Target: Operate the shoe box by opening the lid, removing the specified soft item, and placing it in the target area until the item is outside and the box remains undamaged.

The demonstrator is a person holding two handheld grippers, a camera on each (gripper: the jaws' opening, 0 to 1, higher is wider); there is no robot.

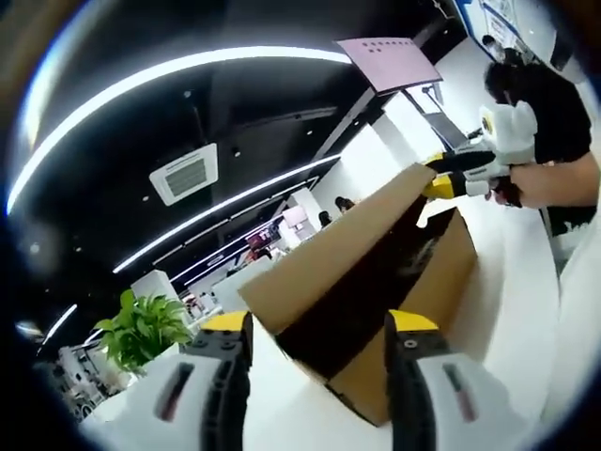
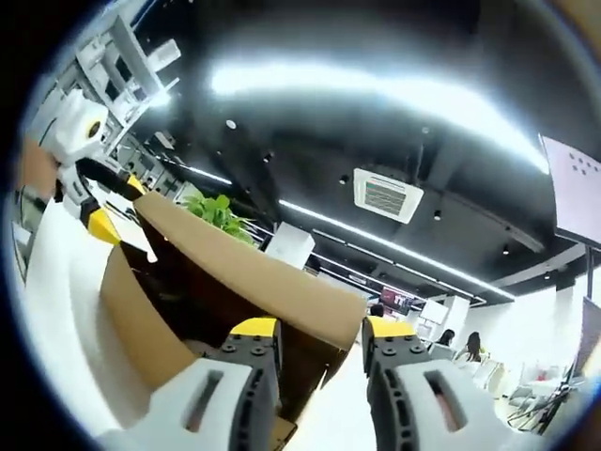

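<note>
Brown cardboard shoe box (image 1: 376, 282) sits just ahead of the released left claw (image 1: 319, 376); the right claw (image 1: 441, 174) grasps the raised lid's (image 2: 254, 272) corner.

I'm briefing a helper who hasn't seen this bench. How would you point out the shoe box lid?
Start at the white table and find the brown cardboard shoe box on it. The lid is the long flap raised along the box's top edge, above the dark interior; unlike the walls, its corner is gripped by a yellow-tipped claw.
</note>
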